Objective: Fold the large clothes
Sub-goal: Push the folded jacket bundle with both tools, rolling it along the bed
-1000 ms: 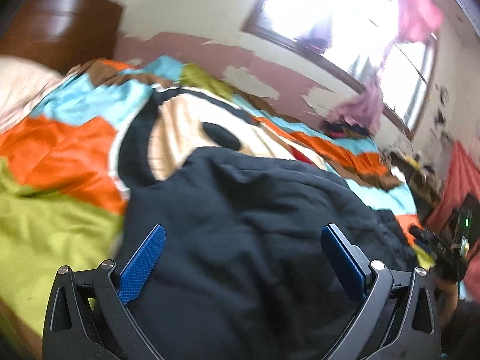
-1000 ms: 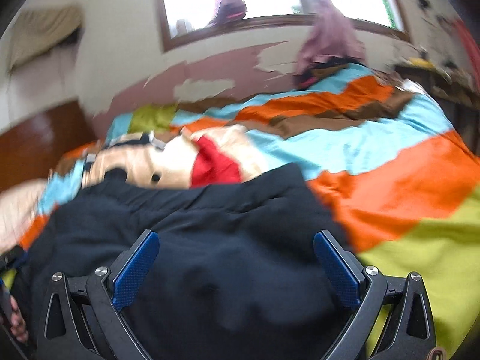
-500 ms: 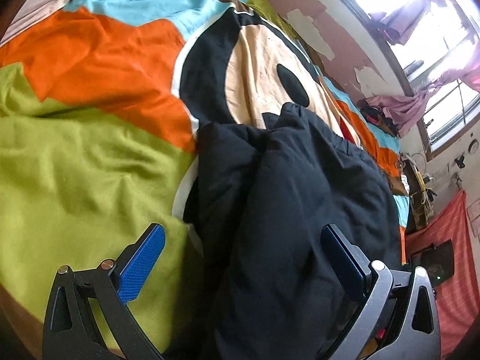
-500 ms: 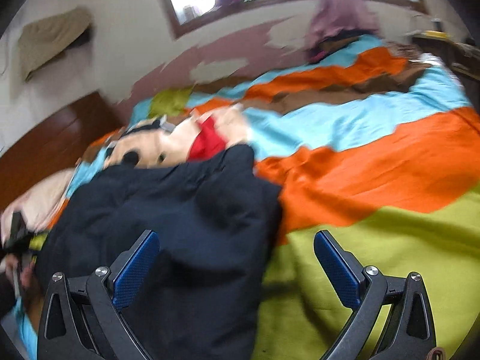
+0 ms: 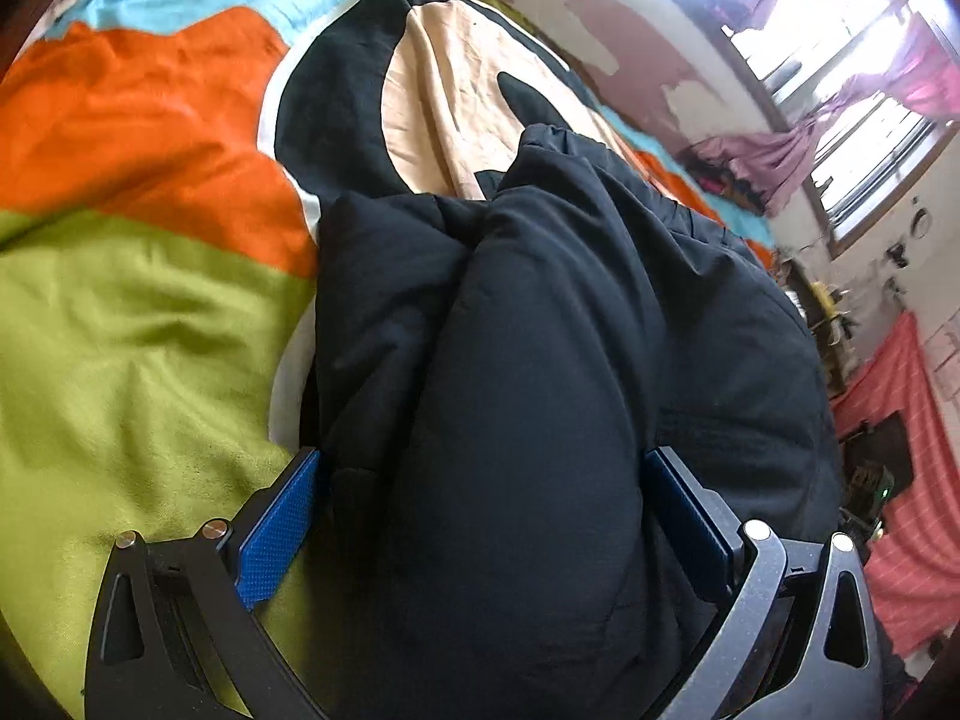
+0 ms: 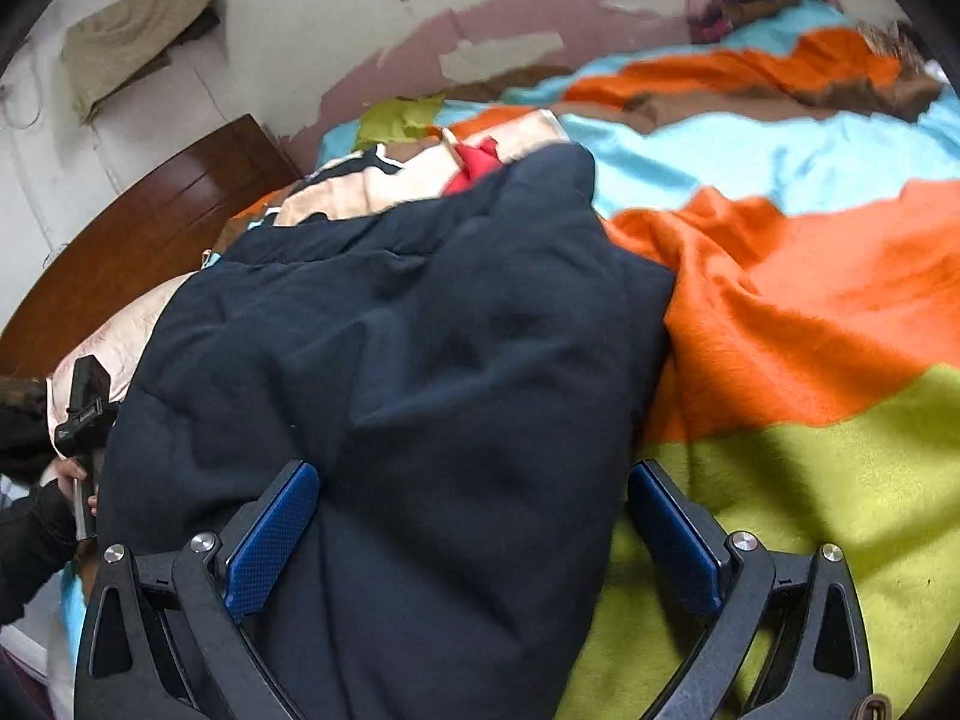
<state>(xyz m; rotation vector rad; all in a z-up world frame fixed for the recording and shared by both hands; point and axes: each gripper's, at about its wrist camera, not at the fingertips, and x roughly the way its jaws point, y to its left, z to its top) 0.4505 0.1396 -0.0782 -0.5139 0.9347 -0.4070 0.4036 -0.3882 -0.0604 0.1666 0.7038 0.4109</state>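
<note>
A large dark navy padded jacket (image 5: 558,324) lies bunched on a bed with a bright patchwork blanket (image 5: 120,300). My left gripper (image 5: 480,510) is open, its blue pads wide apart, with a thick fold of the jacket lying between them. In the right wrist view the jacket (image 6: 420,348) also fills the middle. My right gripper (image 6: 474,528) is open too, its jaws straddling the jacket's near right edge, with the right pad (image 6: 672,534) over the green blanket (image 6: 810,480).
The wall with peeling paint (image 6: 510,54) and a window (image 5: 840,48) lie beyond the bed. A wooden headboard (image 6: 150,210) stands at the left. The hand holding the other gripper (image 6: 75,474) shows at the far left. Red cloth (image 5: 900,480) hangs at the right.
Both grippers have dropped lower and tilted down toward the bed. The jacket now bulges between each pair of open jaws, and the right gripper has shifted toward the jacket's right edge.
</note>
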